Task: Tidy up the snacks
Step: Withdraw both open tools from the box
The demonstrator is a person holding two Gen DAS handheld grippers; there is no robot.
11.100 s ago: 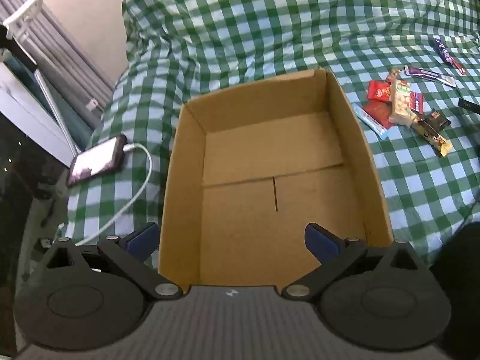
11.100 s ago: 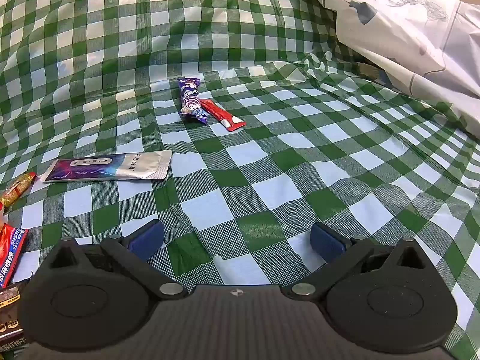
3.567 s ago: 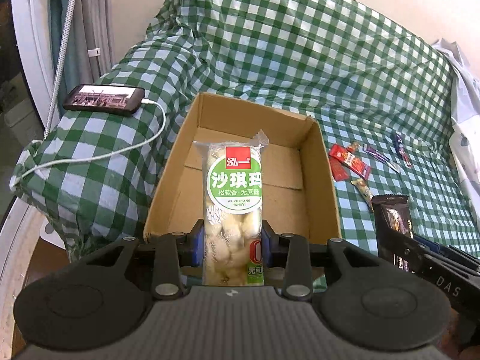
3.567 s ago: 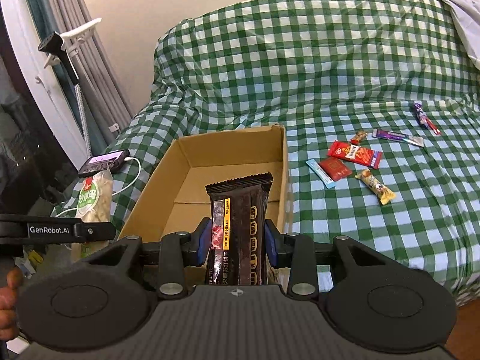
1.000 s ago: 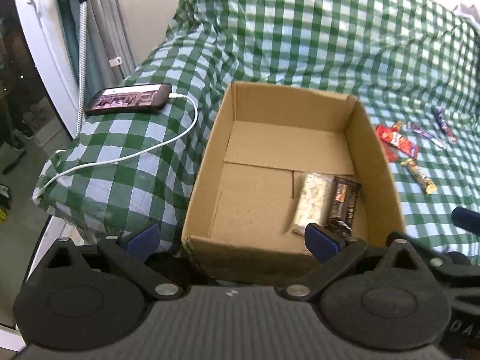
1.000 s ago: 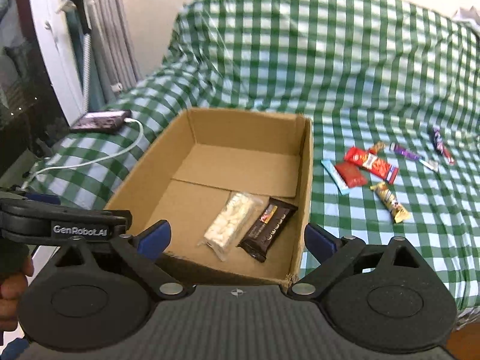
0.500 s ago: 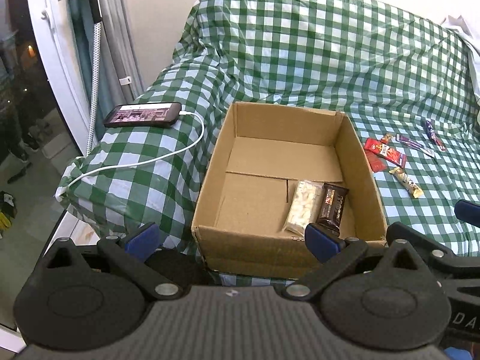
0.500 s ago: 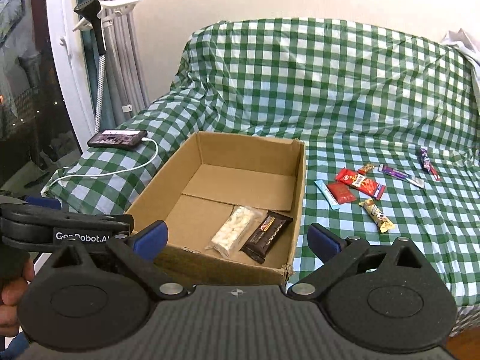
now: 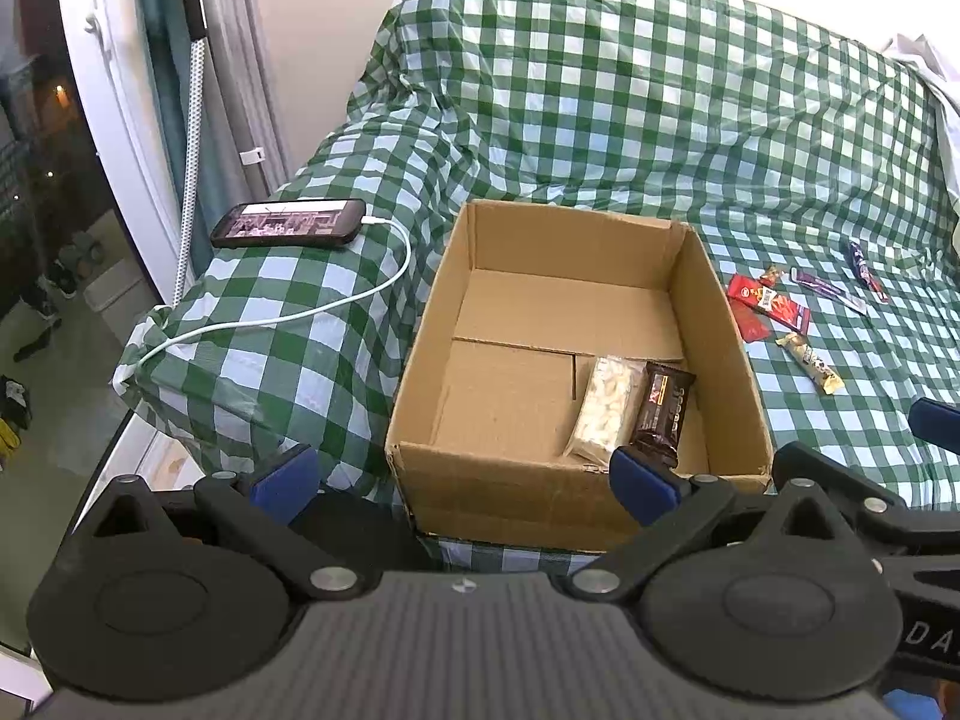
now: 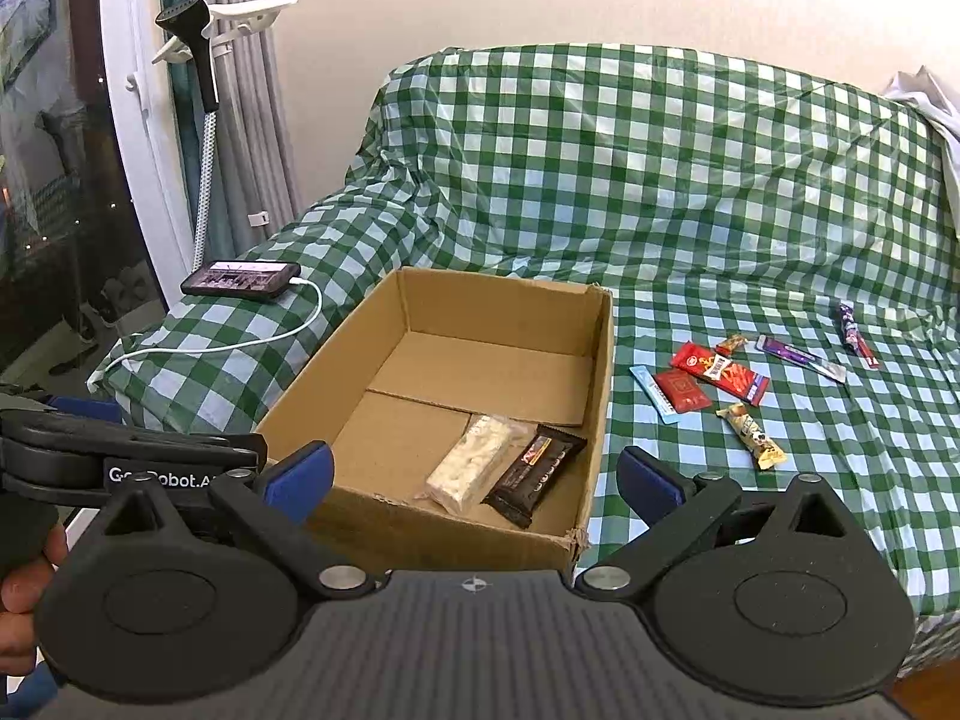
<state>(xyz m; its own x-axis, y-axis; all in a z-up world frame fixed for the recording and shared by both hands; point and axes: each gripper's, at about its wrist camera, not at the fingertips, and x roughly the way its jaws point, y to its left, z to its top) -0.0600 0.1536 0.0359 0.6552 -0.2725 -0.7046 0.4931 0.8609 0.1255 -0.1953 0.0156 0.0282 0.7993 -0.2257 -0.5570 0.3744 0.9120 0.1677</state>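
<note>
Green-and-white checked bedcover fills the view, and I hold both tools back off the bed's near edge. On that edge sits the open brown cardboard box, within easy reach; inside, by its near right wall, a pale clear-wrapped rice cake bar and a dark brown chocolate bar lie side by side, leaving the floor free for more. My left tool and right tool are both spread and empty. The loose bright-wrapped snacks lie right of the box, so I judge they come next
</note>
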